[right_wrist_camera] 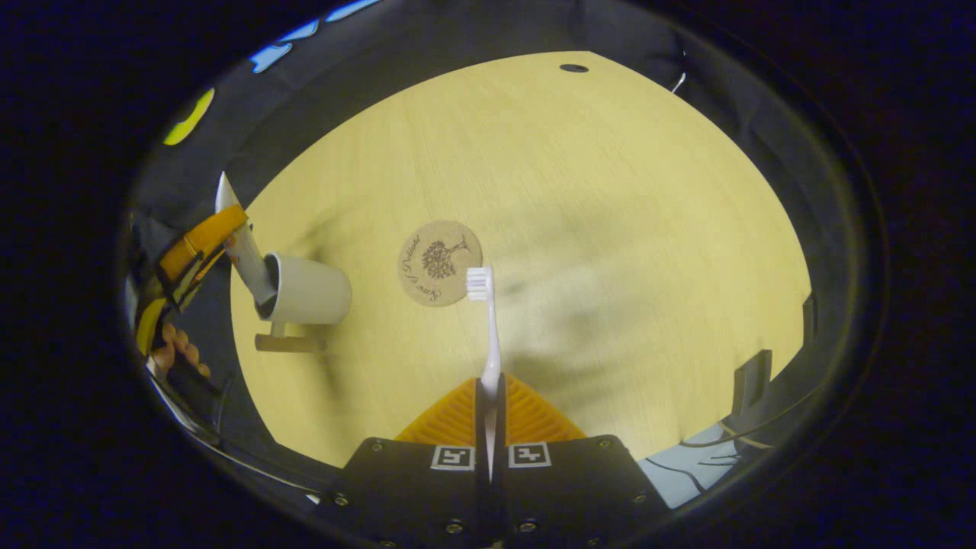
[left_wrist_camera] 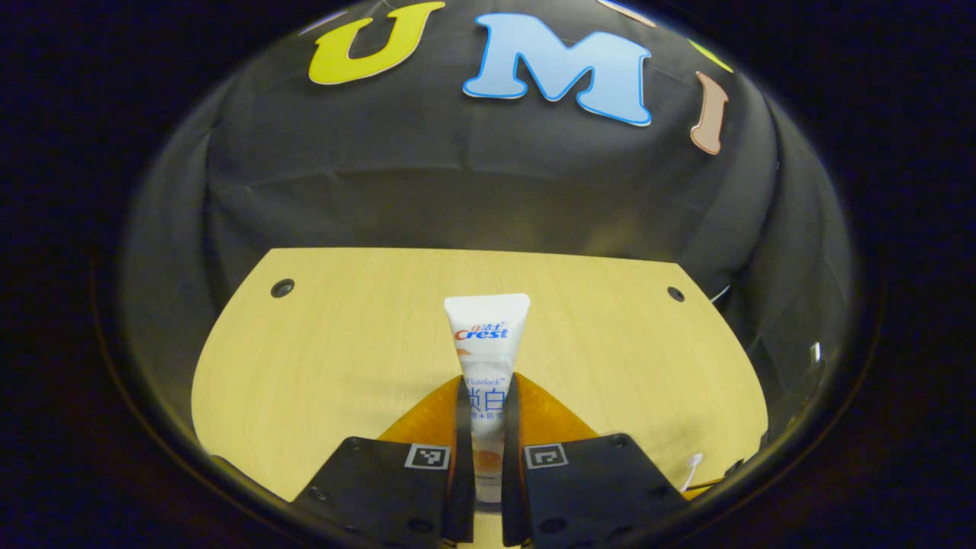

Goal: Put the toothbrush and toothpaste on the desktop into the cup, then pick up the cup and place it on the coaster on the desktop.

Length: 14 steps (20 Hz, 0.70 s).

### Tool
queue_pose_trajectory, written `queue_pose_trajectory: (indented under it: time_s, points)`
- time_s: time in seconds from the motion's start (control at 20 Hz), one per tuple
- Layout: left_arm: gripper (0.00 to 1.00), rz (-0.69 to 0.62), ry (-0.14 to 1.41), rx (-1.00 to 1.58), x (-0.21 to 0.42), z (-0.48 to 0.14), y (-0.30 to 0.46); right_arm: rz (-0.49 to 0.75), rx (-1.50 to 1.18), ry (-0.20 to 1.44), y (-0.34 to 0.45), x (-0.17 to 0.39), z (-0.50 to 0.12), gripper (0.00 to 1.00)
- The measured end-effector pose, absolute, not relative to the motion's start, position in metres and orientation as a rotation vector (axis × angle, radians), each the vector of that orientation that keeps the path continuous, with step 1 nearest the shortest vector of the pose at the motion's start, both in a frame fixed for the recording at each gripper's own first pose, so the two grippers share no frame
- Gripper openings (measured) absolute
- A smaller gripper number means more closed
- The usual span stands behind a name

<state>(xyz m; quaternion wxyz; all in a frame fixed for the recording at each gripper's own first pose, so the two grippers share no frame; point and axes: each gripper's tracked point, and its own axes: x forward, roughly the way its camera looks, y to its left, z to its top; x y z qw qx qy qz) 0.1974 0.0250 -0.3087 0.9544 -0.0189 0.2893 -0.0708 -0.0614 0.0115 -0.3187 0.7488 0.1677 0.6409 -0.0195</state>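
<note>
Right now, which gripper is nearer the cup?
Left. The left gripper holds the toothpaste with its end in the cup; the right gripper, holding the toothbrush, is farther off, past the coaster.

Left gripper view. The left gripper [left_wrist_camera: 486,427] has both fingers closed against the lower body of a white plastic toothpaste tube [left_wrist_camera: 486,343] with red and blue print. The tube stands upright between the fingers, its flat crimped end uppermost and rising clear of the fingertips. Beyond it extends a pale wooden desktop [left_wrist_camera: 320,343] with a rounded far edge and two dark round holes [left_wrist_camera: 282,287] near its back corners.
</note>
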Motion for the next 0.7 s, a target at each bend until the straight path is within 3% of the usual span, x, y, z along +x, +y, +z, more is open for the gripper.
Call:
queue_pose_trajectory:
  time_s: [0.2, 0.35, 0.5, 0.65, 0.7]
  points:
    - [0.20, -0.142, 0.529, -0.017, 0.192, -0.315, 0.023, -0.044, 0.384, 1.392, 0.012, -0.051, -0.315, 0.02]
    - [0.26, -0.146, 0.522, 0.011, 0.181, -0.324, 0.020, -0.032, 0.382, 1.386, 0.014, -0.045, -0.312, 0.02]
    - [0.39, -0.164, 0.555, -0.014, 0.176, -0.334, 0.017, -0.013, 0.384, 1.377, 0.020, -0.038, -0.309, 0.02]
    - [0.61, -0.148, 0.562, -0.027, 0.167, -0.337, 0.026, 0.009, 0.389, 1.365, 0.026, -0.034, -0.303, 0.02]
    - [0.59, -0.147, 0.557, -0.024, 0.163, -0.335, 0.029, 0.016, 0.391, 1.359, 0.028, -0.031, -0.300, 0.02]
